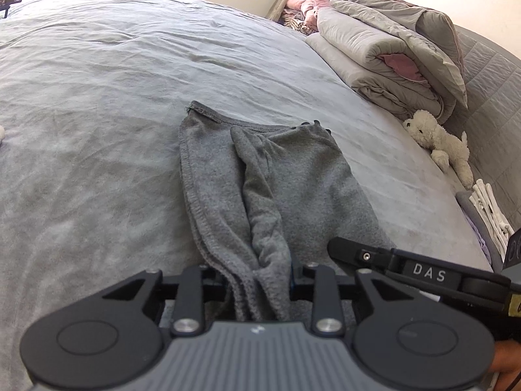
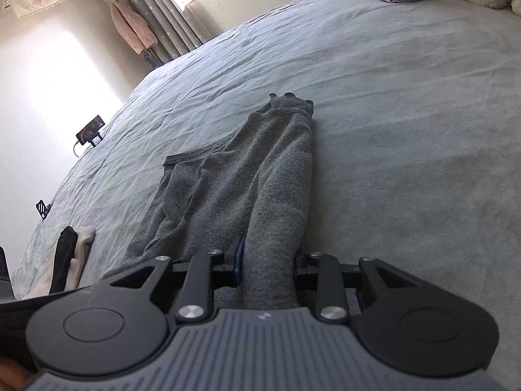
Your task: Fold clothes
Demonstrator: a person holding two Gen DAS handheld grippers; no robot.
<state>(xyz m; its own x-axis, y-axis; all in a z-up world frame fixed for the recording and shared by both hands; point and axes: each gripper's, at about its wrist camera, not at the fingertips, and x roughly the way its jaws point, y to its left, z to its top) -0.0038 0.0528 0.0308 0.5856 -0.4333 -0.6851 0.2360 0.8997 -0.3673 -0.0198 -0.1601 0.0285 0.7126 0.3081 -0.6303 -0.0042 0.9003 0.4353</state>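
A grey fleece garment [image 1: 260, 189] lies lengthwise on the grey bed sheet [image 1: 97, 114], bunched into long folds, its hemmed far end flat on the bed. My left gripper [image 1: 259, 280] is shut on the near end of its left folds. The cloth rises between the pads and hides them. One black finger [image 1: 355, 255] of my right gripper reaches in from the right, over the cloth's near right part. In the right wrist view my right gripper [image 2: 268, 260] is shut on a thick fold of the same garment [image 2: 254, 169], which runs away from it toward the far end.
Folded duvets [image 1: 390, 55], a white plush toy [image 1: 436, 140] and stacked white clothes [image 1: 488, 208] line the bed's right side. Black and beige cloth items [image 2: 75, 251] lie at the near left. A phone on a stand [image 2: 91, 130] sits at the bed's left edge.
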